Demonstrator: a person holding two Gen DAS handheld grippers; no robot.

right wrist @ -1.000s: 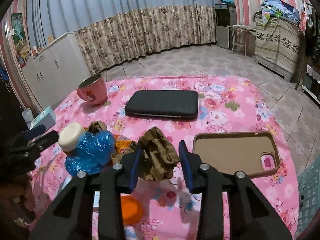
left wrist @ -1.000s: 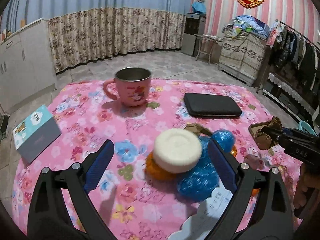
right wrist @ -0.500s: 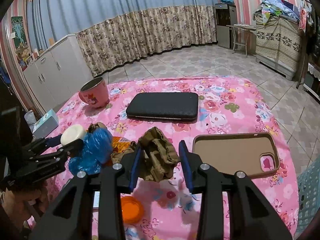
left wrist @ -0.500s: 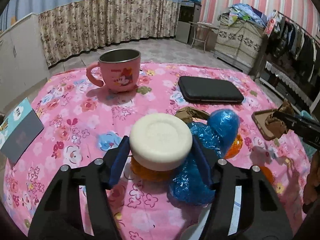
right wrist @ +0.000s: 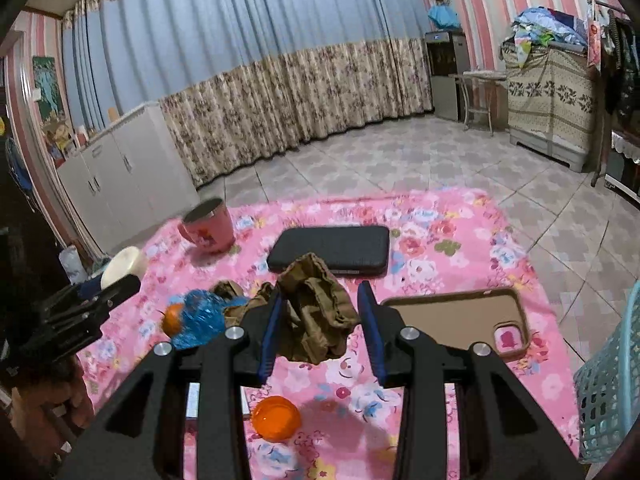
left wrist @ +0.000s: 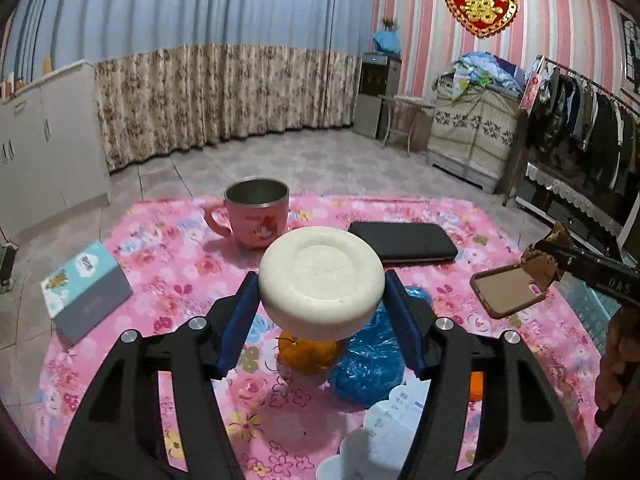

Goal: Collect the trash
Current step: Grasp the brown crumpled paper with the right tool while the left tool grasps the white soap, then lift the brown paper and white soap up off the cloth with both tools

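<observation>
My left gripper (left wrist: 322,294) is shut on a white round foam disc (left wrist: 322,280) and holds it above the pink flowered cloth (left wrist: 168,280). Below it lie an orange fruit (left wrist: 308,354) and a crumpled blue plastic bag (left wrist: 366,364). My right gripper (right wrist: 322,320) is shut on a crumpled brown paper wad (right wrist: 316,312), lifted off the cloth. In the right wrist view the left gripper (right wrist: 108,284) with the disc (right wrist: 122,266) shows at the left. The right gripper (left wrist: 560,260) with the wad (left wrist: 546,258) appears at the right edge of the left wrist view.
On the cloth stand a pink mug (left wrist: 256,214), a black case (left wrist: 402,240), a brown phone case (right wrist: 460,318), a teal and grey box (left wrist: 84,290), an orange lid (right wrist: 276,418) and white paper (left wrist: 394,412). A light blue basket (right wrist: 608,380) stands off the right edge.
The left gripper closed on the white disc and lifted it off the orange and the blue bag. The right gripper rose a little with the brown wad still in it.
</observation>
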